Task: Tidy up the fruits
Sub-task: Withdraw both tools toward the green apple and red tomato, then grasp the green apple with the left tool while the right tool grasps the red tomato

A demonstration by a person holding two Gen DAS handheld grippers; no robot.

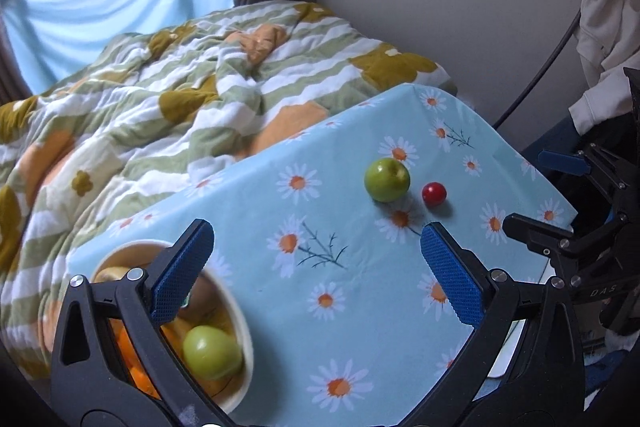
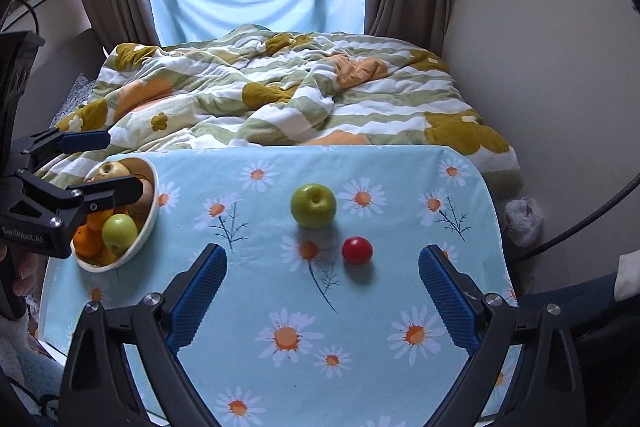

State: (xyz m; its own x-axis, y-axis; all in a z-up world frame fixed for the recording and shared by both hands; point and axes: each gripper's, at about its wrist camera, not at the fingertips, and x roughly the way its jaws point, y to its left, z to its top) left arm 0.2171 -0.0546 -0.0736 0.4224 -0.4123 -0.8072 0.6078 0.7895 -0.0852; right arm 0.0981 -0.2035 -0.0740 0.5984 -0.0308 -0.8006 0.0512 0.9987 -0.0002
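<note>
Daylight from a window with a pale blue sheet across it falls on a bed heaped with a green, white and mustard flowered quilt, and against the bed's near edge stands a desk under a light blue daisy-print cloth.

At the left of the desk sits a cream round bowl already holding oranges, a brownish pear-like fruit and one green apple, so it is probably the collecting place. Two fruits remain loose near the middle of the desk: a larger green apple and, just beside it on the near right, a small red round fruit. They sit close together but do not appear to touch.

The right gripper hangs above the near desk with its blue-padded jaws spread wide and nothing between them, lined up roughly with the red fruit, likely the next pick. The left gripper is also wide open and empty, hovering over the bowl's side, perhaps having no job but to stay clear.
</note>
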